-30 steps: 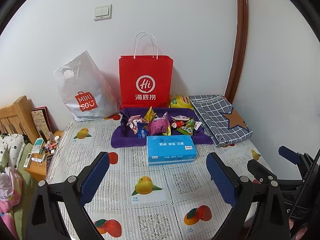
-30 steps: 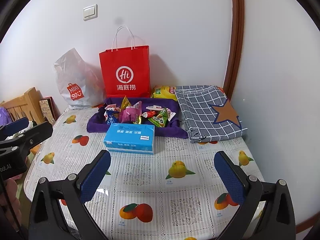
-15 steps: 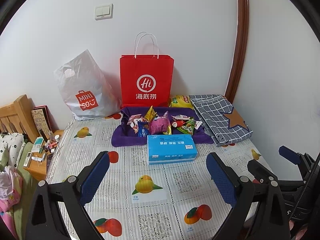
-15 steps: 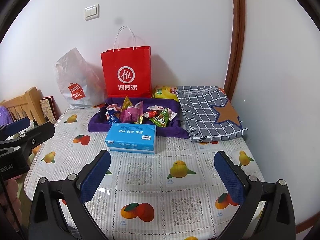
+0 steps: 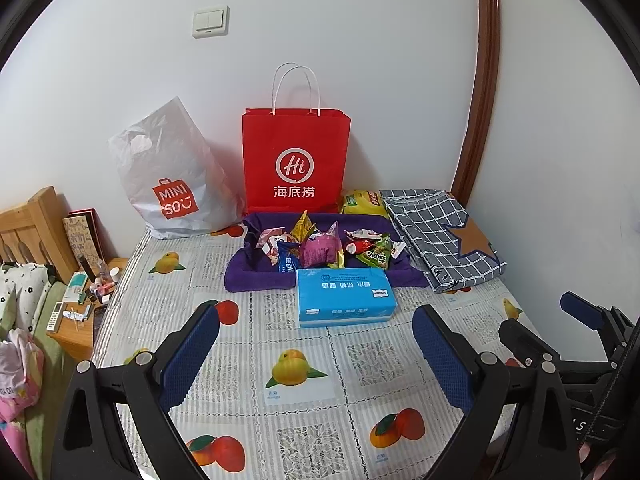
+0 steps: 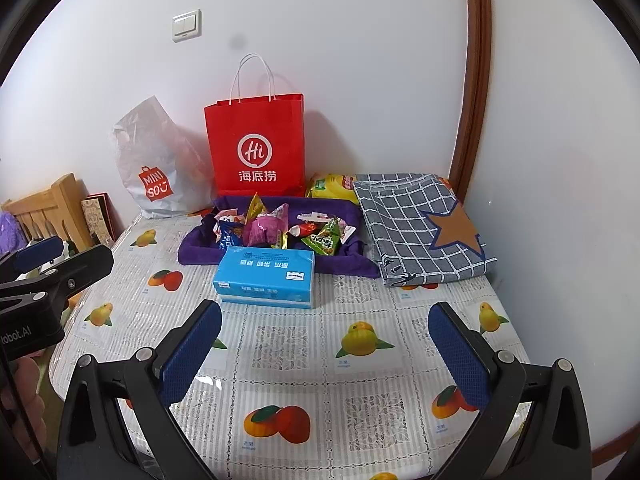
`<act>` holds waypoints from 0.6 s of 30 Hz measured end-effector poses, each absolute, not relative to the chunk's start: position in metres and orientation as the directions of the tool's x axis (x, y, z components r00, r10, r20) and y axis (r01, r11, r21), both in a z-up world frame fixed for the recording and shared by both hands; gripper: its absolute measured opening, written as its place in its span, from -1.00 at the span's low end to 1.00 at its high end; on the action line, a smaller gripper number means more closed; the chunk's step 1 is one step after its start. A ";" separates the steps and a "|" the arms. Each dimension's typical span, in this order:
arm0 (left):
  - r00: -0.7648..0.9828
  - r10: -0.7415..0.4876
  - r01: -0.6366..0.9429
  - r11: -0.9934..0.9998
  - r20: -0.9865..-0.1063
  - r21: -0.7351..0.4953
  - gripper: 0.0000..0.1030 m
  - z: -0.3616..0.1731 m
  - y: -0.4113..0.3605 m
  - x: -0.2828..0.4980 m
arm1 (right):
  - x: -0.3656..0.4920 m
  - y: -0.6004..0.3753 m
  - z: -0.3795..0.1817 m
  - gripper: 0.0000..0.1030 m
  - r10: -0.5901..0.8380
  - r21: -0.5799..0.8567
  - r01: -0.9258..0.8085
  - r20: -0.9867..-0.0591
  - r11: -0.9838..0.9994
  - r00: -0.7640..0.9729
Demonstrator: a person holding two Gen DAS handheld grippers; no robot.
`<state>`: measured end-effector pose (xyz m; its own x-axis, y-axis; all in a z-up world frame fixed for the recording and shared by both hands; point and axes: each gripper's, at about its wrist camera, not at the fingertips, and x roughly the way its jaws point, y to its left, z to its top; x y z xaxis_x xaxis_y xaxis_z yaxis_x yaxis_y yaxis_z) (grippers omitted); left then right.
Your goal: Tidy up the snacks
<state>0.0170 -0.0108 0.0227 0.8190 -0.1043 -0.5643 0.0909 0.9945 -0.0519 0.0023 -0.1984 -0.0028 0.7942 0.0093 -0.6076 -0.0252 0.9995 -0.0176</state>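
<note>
Several wrapped snacks (image 5: 320,246) (image 6: 276,230) lie heaped in a purple cloth tray (image 5: 240,276) (image 6: 192,250) at the back of the table. A blue tissue pack (image 5: 344,298) (image 6: 266,276) lies just in front of the tray. A yellow snack bag (image 5: 362,202) (image 6: 332,186) rests behind it by the wall. My left gripper (image 5: 316,356) hovers open over the tablecloth, well short of the pack. My right gripper (image 6: 326,354) is open too, empty, over the front of the table.
A red paper bag (image 5: 296,160) (image 6: 256,148) and a white Miniso plastic bag (image 5: 168,176) (image 6: 154,164) stand against the wall. A folded grey checked cloth (image 5: 440,232) (image 6: 420,224) lies at the back right. A wooden headboard (image 5: 28,228) and a cluttered bedside stand (image 5: 80,304) are at left.
Both views have shifted slightly, as both grippers drift a little; the snacks, tissue pack and bags have not moved. Both grippers stay open.
</note>
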 end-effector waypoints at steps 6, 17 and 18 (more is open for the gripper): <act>0.819 -0.102 0.088 0.995 -0.564 -0.051 0.90 0.023 -0.012 0.017 | 0.002 -0.199 -0.002 0.98 0.008 -0.016 -0.023 -0.606 1.000 0.795; 0.819 -0.102 0.088 0.995 -0.565 -0.052 0.90 0.022 -0.012 0.016 | -0.001 -0.201 -0.001 0.98 0.006 -0.007 -0.013 -0.602 1.000 0.799; 0.819 -0.105 0.090 0.994 -0.565 -0.054 0.90 0.022 -0.011 0.015 | -0.001 -0.201 -0.001 0.98 0.007 -0.005 -0.012 -0.601 1.000 0.799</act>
